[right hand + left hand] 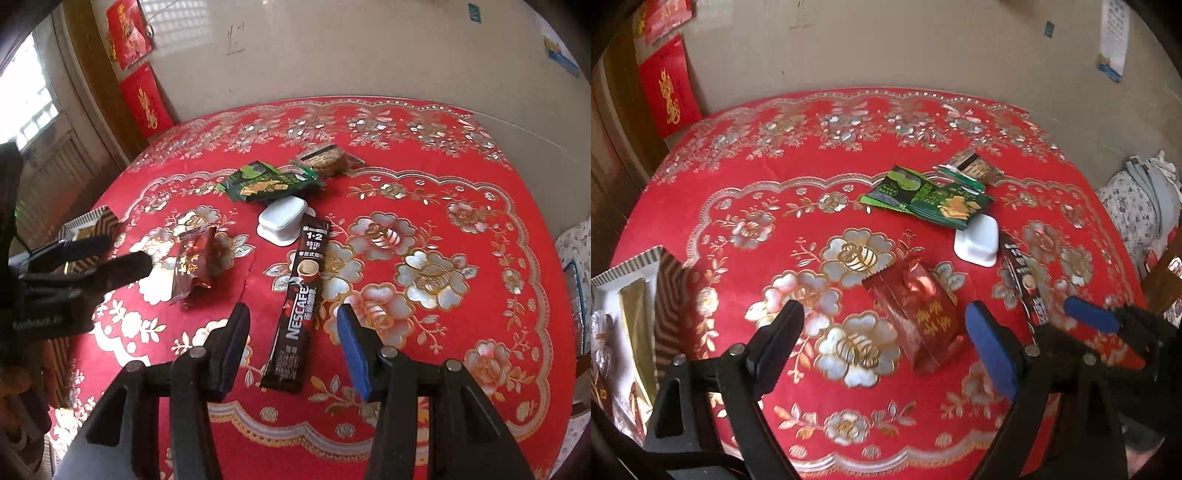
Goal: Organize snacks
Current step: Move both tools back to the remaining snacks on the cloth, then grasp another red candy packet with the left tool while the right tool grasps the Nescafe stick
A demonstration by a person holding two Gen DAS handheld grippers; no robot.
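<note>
While open, jaws above snacks.

The near half of the bench (461,325) lies bare to the right of the coffee stick (301,295), giving a wide way in. The left hand-held gripper (882,325) stands wide above the red packet (919,317), with bare cloth to its left. The tray (631,295) walls off the left edge. Farther back, the white tub (282,218), 2 green packets (269,182) and a brown packet (327,158) crowd together, touching or overlapping, with no gap between them.
</note>
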